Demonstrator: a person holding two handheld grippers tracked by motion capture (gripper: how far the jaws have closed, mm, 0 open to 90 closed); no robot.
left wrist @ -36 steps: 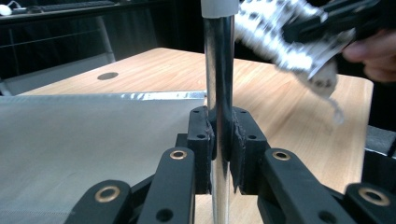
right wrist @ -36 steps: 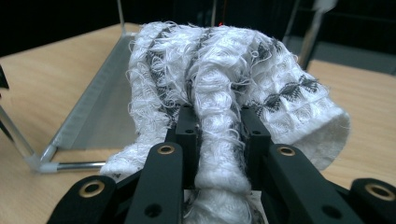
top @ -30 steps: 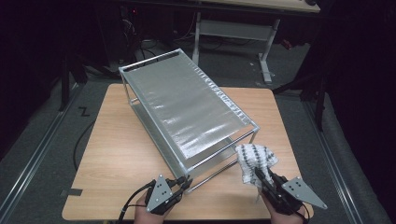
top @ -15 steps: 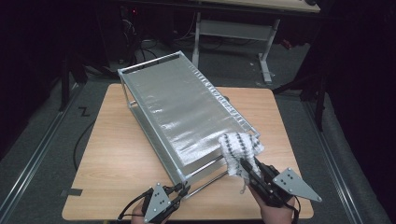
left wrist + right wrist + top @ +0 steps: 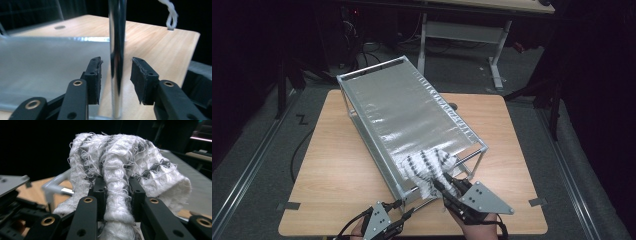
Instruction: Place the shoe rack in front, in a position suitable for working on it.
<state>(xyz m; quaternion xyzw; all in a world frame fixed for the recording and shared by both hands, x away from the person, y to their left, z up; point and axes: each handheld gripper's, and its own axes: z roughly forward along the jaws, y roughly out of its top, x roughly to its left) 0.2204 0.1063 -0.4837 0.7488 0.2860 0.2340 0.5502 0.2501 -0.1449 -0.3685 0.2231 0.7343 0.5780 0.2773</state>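
A metal rack [image 5: 407,115] with a silver sheet over its top stands slantwise on the wooden table [image 5: 327,165]. My right gripper [image 5: 439,186] is shut on a white cloth with grey checks [image 5: 427,165], which lies over the rack's near end. In the right gripper view the cloth [image 5: 125,152] bulges above the jaws of that gripper [image 5: 117,182]. My left gripper [image 5: 404,212] is at the rack's near corner. Its jaws have just been opening, and in the left gripper view the chrome post [image 5: 117,50] stands between them [image 5: 116,61] with a gap on each side.
The silver sheet [image 5: 45,57] of the lower shelf shows left of the post. A looped white thread [image 5: 171,12] hangs at the upper right. Bare tabletop [image 5: 502,130] lies right of the rack. A desk frame [image 5: 462,30] stands on the floor behind the table.
My right gripper has carried the cloth left and forward, from beside the rack onto its near end. My left gripper's jaws have parted from the corner post.
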